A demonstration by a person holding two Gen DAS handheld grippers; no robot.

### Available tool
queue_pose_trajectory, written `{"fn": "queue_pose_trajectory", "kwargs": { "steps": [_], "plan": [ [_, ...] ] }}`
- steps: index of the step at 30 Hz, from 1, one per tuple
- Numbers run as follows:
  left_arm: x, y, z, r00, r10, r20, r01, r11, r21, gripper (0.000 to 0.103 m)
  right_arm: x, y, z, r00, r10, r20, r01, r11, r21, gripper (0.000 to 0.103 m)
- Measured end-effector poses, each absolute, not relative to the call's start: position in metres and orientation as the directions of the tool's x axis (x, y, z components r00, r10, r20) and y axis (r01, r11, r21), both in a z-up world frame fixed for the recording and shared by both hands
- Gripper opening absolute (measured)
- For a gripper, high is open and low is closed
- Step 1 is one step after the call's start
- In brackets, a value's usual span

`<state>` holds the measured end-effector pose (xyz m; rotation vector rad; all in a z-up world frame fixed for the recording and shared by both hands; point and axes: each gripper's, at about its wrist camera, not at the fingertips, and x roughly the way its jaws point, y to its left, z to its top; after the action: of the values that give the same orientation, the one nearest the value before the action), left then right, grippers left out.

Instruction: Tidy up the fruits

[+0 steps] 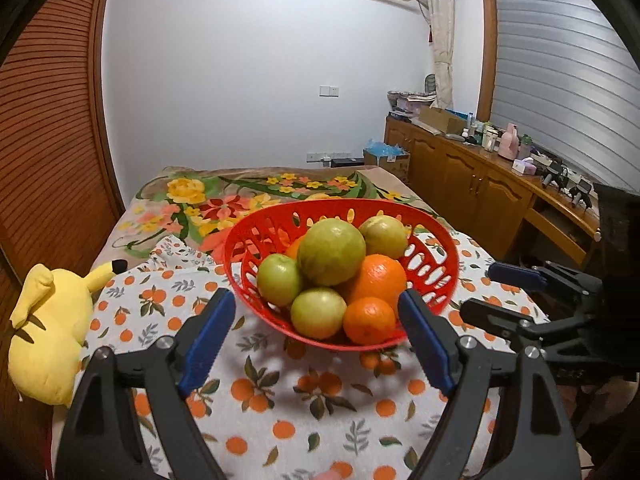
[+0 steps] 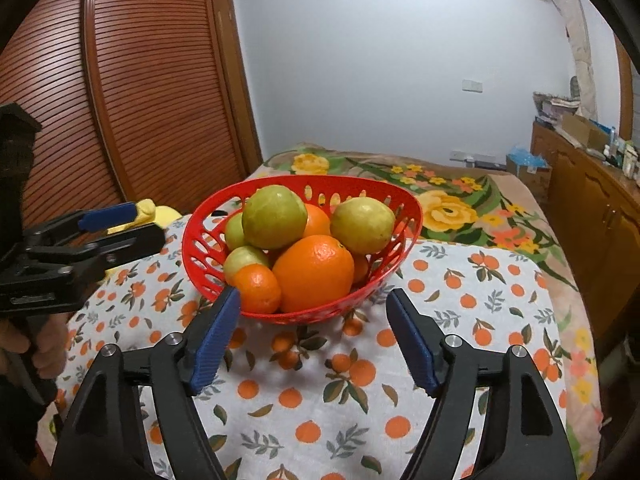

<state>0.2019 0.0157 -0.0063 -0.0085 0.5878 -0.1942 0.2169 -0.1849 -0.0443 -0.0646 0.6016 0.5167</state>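
A red slotted basket [image 1: 434,268] [image 2: 200,248] stands on an orange-print cloth [image 1: 280,412] [image 2: 328,392]. It holds several green guavas, such as a big one [image 1: 331,252] [image 2: 274,217], and oranges, such as a large one [image 1: 380,278] [image 2: 314,273] and a small one [image 1: 369,320] [image 2: 258,288]. My left gripper [image 1: 316,320] is open and empty, just short of the basket's near rim. My right gripper [image 2: 314,324] is open and empty, also just short of the rim. Each gripper shows in the other's view, the right one [image 1: 496,292] and the left one [image 2: 132,224].
A yellow plush toy [image 1: 48,332] lies at the cloth's left edge. A floral blanket [image 1: 240,196] [image 2: 460,196] covers the bed beyond the basket. A slatted wooden wardrobe [image 2: 140,92] stands at left. A cluttered wooden cabinet [image 1: 480,176] runs along the right.
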Motion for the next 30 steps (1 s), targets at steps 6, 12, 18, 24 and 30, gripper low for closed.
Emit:
{"fn": "queue_pose_trajectory", "kwargs": {
  "steps": [6,12,18,24,30],
  "plan": [
    [0.176,0.016,0.012,0.839,-0.172,-0.517,0.170,0.984,-0.051,0.084,0.204,-0.187,-0.038,0.723,0.427,-0.544,-0.463,0.883,0.079,0.091],
    [0.154,0.014,0.024,0.851,-0.154,-0.502,0.159,0.987,-0.031,0.084,0.191,-0.185,-0.032,0.743,0.404,-0.533,-0.446,0.893,0.055,0.098],
    [0.139,0.012,0.029,0.861,-0.115,-0.495,0.129,0.992,-0.006,0.084,0.181,-0.185,-0.025,0.754,0.403,-0.519,-0.443,0.895,0.051,0.099],
    [0.131,0.014,0.029,0.861,-0.130,-0.491,0.130,0.991,-0.036,0.088,0.171,-0.187,-0.019,0.767,0.399,-0.503,-0.435,0.899,0.050,0.100],
    [0.120,0.017,0.029,0.870,-0.096,-0.484,0.087,0.995,-0.042,0.092,0.160,-0.189,-0.013,0.784,0.392,-0.481,-0.422,0.905,0.049,0.100]
  ]
}}
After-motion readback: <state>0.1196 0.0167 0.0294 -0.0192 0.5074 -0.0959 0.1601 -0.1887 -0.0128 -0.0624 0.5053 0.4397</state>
